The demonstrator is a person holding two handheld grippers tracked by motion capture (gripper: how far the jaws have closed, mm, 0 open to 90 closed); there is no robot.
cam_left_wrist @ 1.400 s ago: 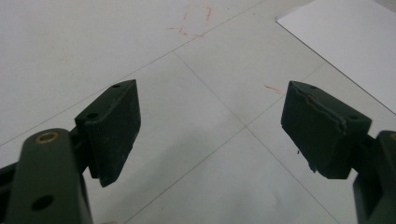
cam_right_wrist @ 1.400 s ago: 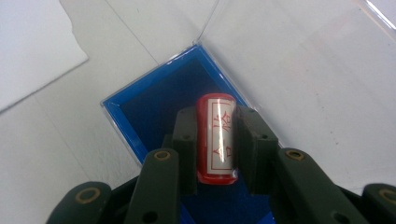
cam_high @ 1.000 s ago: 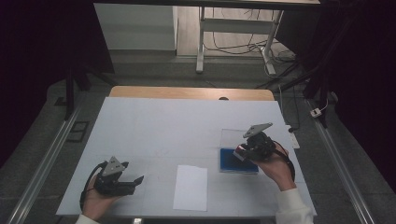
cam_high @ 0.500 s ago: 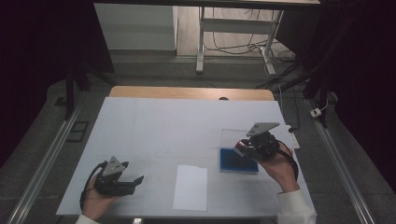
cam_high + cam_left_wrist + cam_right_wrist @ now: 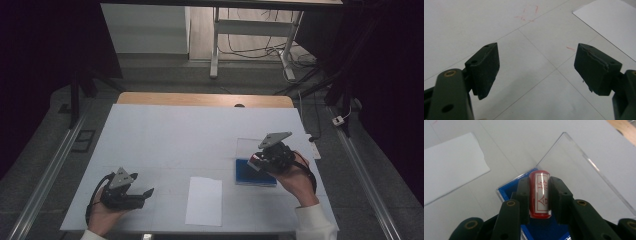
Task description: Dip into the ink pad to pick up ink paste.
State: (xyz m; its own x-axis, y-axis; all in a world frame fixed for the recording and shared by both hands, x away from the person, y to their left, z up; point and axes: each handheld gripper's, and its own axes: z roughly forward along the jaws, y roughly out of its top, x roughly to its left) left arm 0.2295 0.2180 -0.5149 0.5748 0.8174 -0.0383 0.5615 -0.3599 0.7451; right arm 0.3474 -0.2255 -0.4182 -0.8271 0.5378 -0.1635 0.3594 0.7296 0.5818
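A red and white stamp [image 5: 539,193] with red characters on its side is clamped between the black jaws of my right gripper [image 5: 538,185], which is shut on it. It hovers just over a blue box [image 5: 255,172] with a blue lining [image 5: 506,191] and an open clear lid [image 5: 576,170] lying flat on the table. In the high view my right gripper [image 5: 256,161] is at the right of the table. My left gripper [image 5: 148,193] rests low at the near left, its jaws open wide over the bare table [image 5: 531,50] with nothing between them.
A white sheet of paper [image 5: 204,200] lies near the table's front edge between the two hands; its corner shows as paper [image 5: 614,20] and paper [image 5: 451,162]. Faint red marks [image 5: 529,15] stain the white tabletop [image 5: 190,135]. A wooden strip [image 5: 200,99] borders the far edge.
My right gripper with the stamp has shifted slightly over the blue box. The left hand has stayed put.
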